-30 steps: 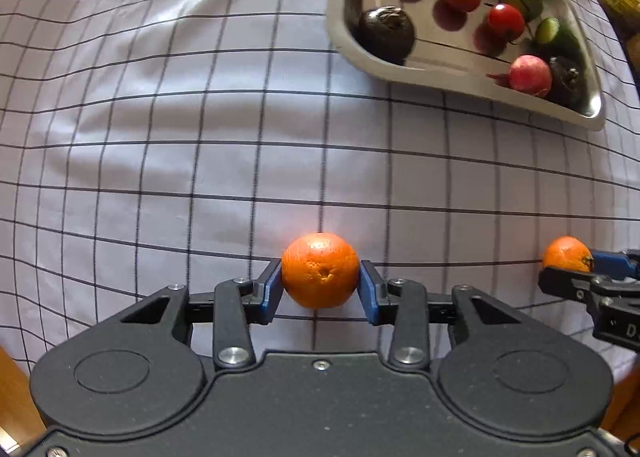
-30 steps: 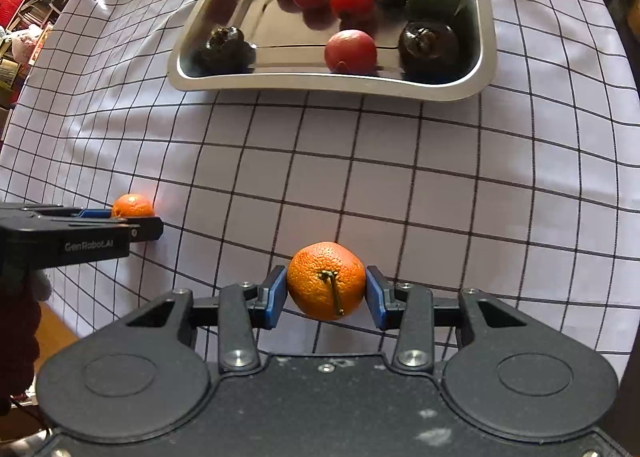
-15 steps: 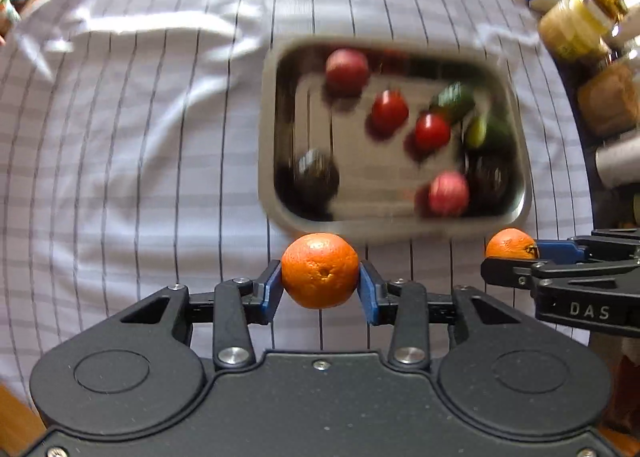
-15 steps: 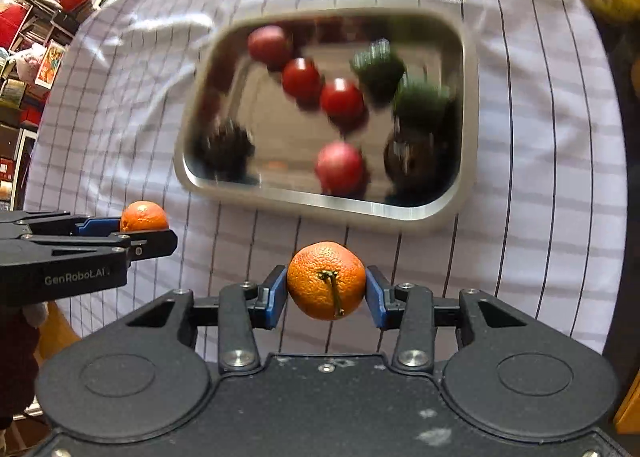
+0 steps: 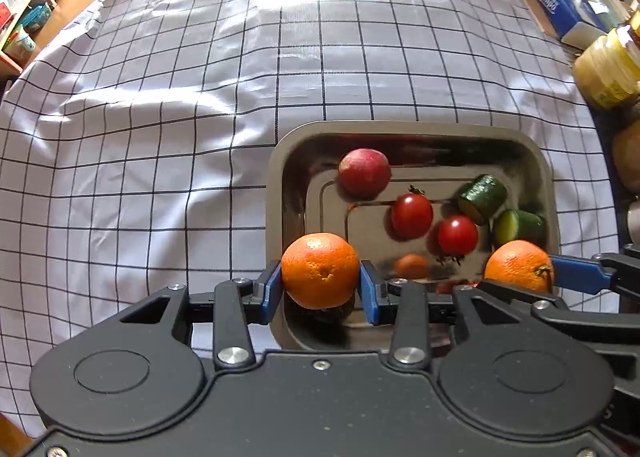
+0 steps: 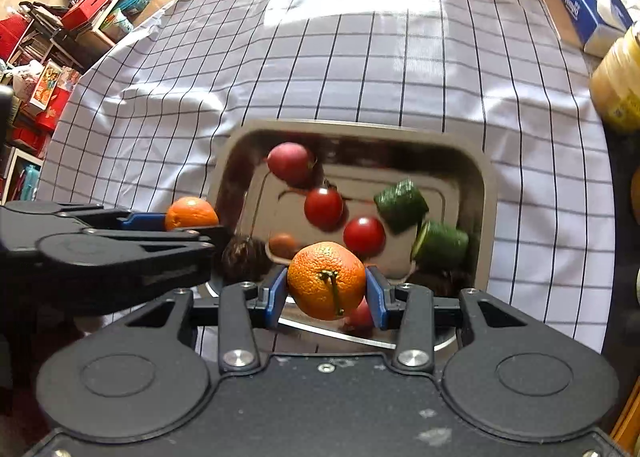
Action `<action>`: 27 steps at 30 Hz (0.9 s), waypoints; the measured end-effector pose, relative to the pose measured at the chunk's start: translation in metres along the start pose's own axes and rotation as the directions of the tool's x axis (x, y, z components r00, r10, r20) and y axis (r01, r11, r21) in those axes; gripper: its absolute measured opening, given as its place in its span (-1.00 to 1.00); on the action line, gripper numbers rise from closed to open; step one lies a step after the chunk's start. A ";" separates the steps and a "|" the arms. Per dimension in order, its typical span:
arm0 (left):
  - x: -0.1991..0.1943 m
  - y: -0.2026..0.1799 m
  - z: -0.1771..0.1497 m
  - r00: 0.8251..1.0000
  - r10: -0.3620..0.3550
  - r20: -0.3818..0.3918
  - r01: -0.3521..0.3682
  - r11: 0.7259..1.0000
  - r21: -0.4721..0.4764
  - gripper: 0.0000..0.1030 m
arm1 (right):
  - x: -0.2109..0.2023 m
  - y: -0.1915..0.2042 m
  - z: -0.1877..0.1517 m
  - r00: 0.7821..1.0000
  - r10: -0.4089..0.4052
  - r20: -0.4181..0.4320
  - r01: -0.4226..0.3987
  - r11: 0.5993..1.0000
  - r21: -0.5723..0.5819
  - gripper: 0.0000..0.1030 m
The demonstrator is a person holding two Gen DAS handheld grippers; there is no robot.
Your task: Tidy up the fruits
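Checked cloth covers the bench [image 5: 160, 137]; both fingers' blue pads clamp oranges [image 5: 320, 270] [image 6: 326, 280], now above the tray's [image 5: 400, 131] near edge, formerly over cloth.

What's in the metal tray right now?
The tray holds a red apple, two tomatoes, two cucumber chunks; dark fruit sit partly hidden under the held oranges.

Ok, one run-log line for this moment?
left gripper: shut on left orange | right gripper: shut on right orange | both above metal tray | not released
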State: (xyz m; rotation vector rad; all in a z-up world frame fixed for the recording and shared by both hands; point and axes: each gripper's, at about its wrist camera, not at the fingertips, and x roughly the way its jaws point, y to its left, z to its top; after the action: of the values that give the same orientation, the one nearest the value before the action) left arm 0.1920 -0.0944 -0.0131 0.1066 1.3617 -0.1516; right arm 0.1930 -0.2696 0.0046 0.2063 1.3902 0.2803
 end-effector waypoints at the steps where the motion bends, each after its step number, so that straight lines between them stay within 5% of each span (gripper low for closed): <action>1: 0.002 0.000 0.001 1.000 -0.001 -0.006 0.001 1.000 -0.002 -0.07 | 0.002 -0.001 0.002 1.000 -0.009 0.004 0.009 1.000 0.000 -0.15; 16: 0.005 -0.006 0.014 0.999 -0.045 0.004 0.045 0.999 -0.006 -0.04 | 0.009 -0.020 0.013 0.998 -0.067 0.007 0.066 0.997 0.035 -0.13; 27: -0.020 -0.009 -0.022 0.995 -0.013 0.101 0.013 1.000 0.008 -0.04 | -0.010 -0.026 -0.016 0.992 -0.108 0.069 0.105 0.993 0.054 -0.13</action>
State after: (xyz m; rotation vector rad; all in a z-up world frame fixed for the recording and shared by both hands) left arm 0.1655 -0.0984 0.0021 0.0950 1.2608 -0.1708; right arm 0.1781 -0.2978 0.0029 0.1817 1.3331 0.1477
